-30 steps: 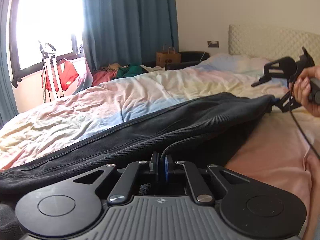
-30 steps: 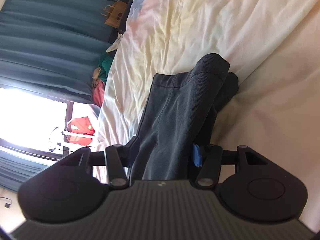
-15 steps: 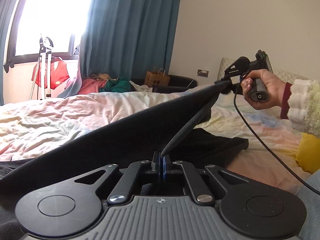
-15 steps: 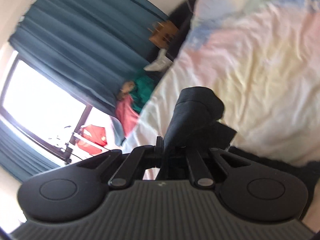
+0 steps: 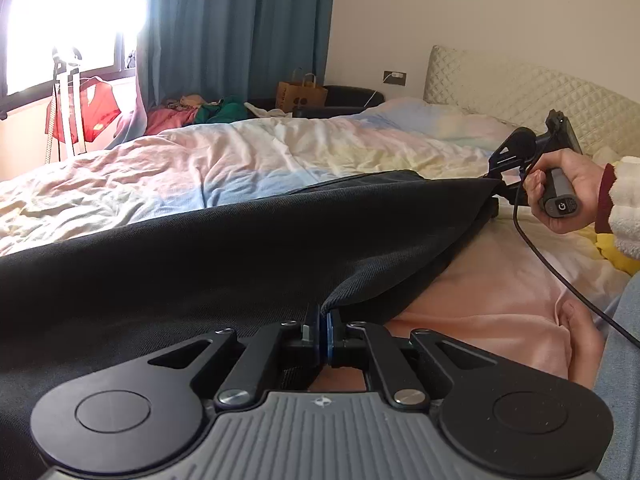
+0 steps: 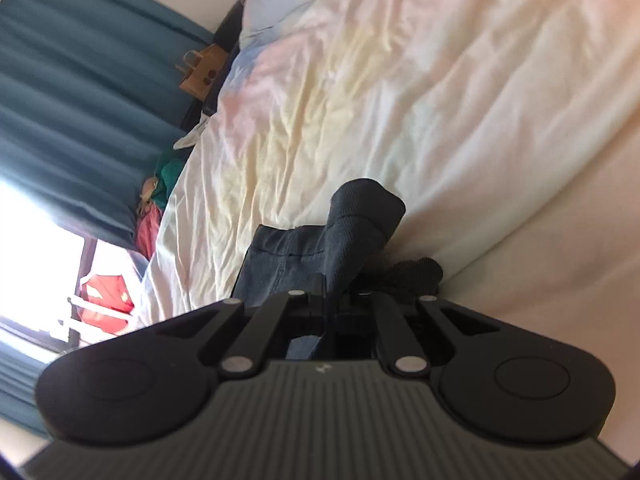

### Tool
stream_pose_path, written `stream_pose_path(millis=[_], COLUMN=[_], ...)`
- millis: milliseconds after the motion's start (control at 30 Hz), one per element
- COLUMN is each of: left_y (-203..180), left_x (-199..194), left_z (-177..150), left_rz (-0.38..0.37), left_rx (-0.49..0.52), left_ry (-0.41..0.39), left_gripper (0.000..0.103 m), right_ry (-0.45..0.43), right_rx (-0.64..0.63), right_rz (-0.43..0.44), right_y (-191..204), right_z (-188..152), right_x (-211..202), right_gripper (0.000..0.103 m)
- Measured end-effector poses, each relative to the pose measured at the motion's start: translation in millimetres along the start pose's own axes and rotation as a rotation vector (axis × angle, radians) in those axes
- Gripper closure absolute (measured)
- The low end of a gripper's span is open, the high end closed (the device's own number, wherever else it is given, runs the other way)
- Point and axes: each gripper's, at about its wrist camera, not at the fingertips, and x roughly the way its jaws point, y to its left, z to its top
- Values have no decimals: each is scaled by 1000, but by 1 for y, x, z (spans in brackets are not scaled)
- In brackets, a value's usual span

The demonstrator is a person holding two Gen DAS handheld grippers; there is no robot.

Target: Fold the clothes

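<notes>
1. Left tool [image 5: 323, 330]: two black fingers with blue pads, drawn together on a pinched edge of the dark charcoal twill garment [image 5: 240, 248]; no gap is visible between the pads.
2. Right tool [image 6: 340, 300]: fingers closed on a bunched fold of the same garment, which rises in a rounded hump just ahead of the fingertips. In the left wrist view the right tool [image 5: 500, 172] sits at the garment's far corner, gripped by the person's right hand [image 5: 568, 192], with a black cable [image 5: 560, 272] trailing from it.
3. Dark charcoal twill garment: stretched between the two tools across the near side of the bed; a stitched waistband or hem shows in the right wrist view [image 6: 280, 252]. Its lower part lies on the bedding.
4. Bed: rumpled pastel duvet in cream, pink, yellow and blue [image 5: 240, 160]; cream quilted headboard [image 5: 520, 92] at the far end.
5. Surroundings: teal curtains [image 5: 240, 32], bright window [image 5: 72, 20], brown paper bag with handles [image 5: 300, 94], red garment on a rack [image 5: 92, 108], heap of pink and green clothes [image 5: 192, 110].
</notes>
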Motion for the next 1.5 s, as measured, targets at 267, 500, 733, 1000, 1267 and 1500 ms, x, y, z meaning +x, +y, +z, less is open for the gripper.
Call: stream_pose_path(millis=[267, 500, 733, 1000, 1267, 1500], left_y=[-5, -8, 15, 52, 75, 97], left_x=[-9, -32, -46, -36, -45, -27], left_z=[-1, 4, 13, 10, 16, 12], left_rz=[6, 42, 235, 407, 520, 614], left_rx=[-23, -81, -202, -325, -376, -416], left_ry=[-17, -99, -147, -81, -109, 19], left_gripper=[84, 56, 45, 45, 43, 43], right_ry=[24, 91, 261, 233, 347, 299], right_rx=[43, 212, 327, 362, 69, -62], right_rz=[2, 82, 64, 348, 273, 195], right_y=[-5, -19, -38, -35, -14, 2], right_z=[-13, -24, -33, -23, -29, -31], right_x=[-18, -42, -14, 15, 48, 44], right_gripper=[93, 40, 29, 28, 44, 90])
